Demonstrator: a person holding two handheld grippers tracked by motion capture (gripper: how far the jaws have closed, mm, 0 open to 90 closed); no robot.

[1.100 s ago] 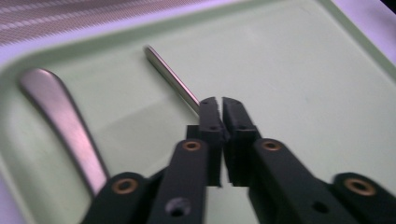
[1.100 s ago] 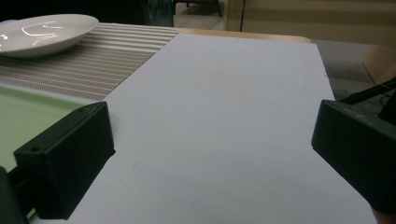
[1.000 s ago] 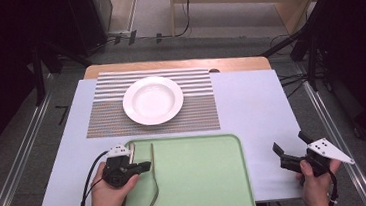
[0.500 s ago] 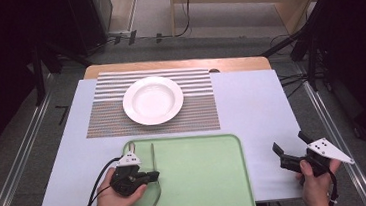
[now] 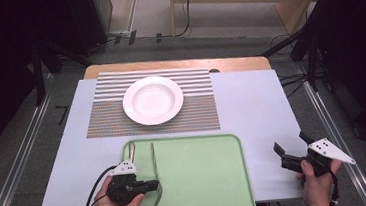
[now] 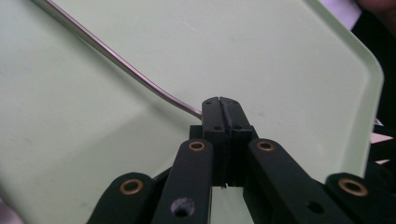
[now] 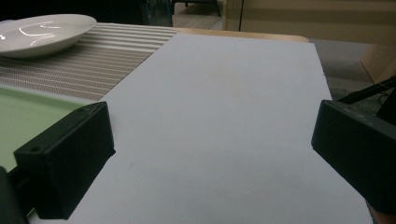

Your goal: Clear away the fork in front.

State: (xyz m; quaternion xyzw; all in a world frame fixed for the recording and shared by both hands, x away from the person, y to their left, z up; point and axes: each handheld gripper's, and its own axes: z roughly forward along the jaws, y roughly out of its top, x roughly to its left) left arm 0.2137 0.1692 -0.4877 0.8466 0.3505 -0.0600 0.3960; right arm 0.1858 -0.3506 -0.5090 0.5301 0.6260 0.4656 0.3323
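Since a second ago, the left claw (image 5: 154, 186) has slid onto the green tray (image 5: 208, 181) at the desk's near edge, pinching a metal utensil (image 6: 116, 63) near the tray's left rim. The right claw (image 5: 282, 154) stays spread.

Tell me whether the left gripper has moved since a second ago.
Yes. The left gripper has slid rightward from the tray's left edge, in over the green tray, its jaws shut on the handle of the piece of cutlery.

One plate (image 5: 153, 100), one tray (image 5: 225, 144), two utensils (image 5: 153, 158)
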